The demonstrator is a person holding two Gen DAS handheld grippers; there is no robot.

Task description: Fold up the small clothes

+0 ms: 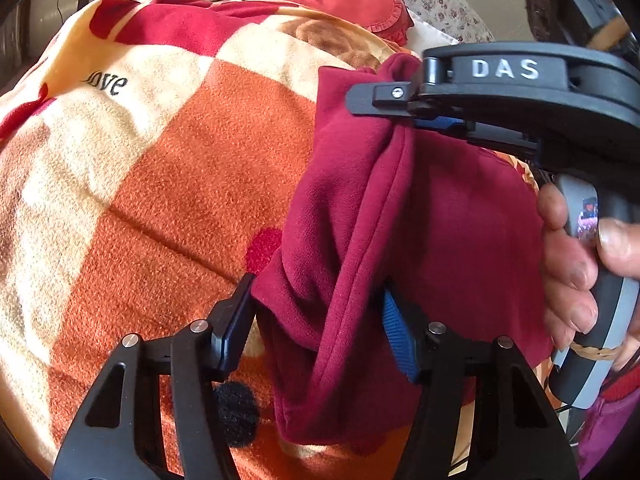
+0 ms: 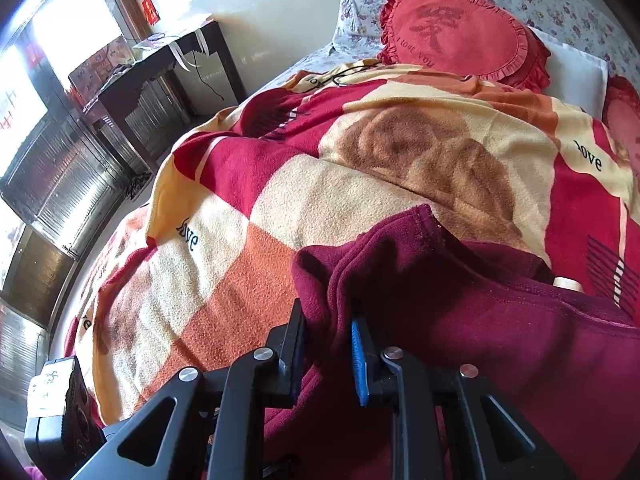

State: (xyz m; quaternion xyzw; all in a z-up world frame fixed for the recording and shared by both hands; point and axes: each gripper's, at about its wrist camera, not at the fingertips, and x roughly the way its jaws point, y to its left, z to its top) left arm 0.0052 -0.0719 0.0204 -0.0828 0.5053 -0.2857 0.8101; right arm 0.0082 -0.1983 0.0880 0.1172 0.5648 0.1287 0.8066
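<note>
Fleece in orange, cream and red squares covers the bed: a blanket that serves as the landmark here. At its left edge, in the right wrist view, a dark side table stands against the wall. On the blanket's right half lies the maroon garment, bunched and partly lifted off the fleece. The left gripper sits at the garment's near end, its jaws spread wide with a hanging fold between them; whether they actually pinch the cloth is hard to judge, since the fold looks slack there. Farther up the blanket, the right gripper has its jaws clenched on the garment's upper corner, holding that corner raised; its own view shows cloth squeezed between the two pads. The right hand wraps the grey handle at the blanket's right edge. Beyond the blanket's far end rests a red heart pillow on floral bedding.
</note>
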